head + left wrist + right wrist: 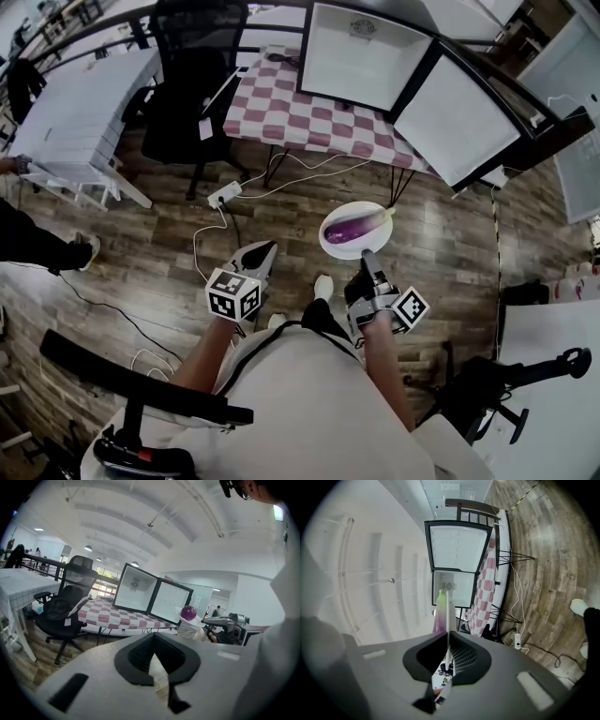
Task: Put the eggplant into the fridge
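A purple eggplant (354, 226) with a pale green stem lies on a white plate (336, 246), carried over the wooden floor. My right gripper (367, 255) is shut on the plate's near rim. In the right gripper view the plate (447, 616) runs edge-on between the jaws of that gripper (448, 637), with the eggplant (439, 613) beyond. My left gripper (262, 251) hangs to the left of the plate, shut and empty. The left gripper view shows its own jaws (154, 641) closed, and the eggplant (188, 612) at the right. The white fridge (361, 52) stands ahead with its door (459, 122) swung open.
The fridge sits on a table with a red-checked cloth (281, 108). A black office chair (192, 84) stands left of it, a white table (80, 103) further left. A power strip (223, 195) and cables lie on the floor. A bystander's shoe (80, 253) shows at the left.
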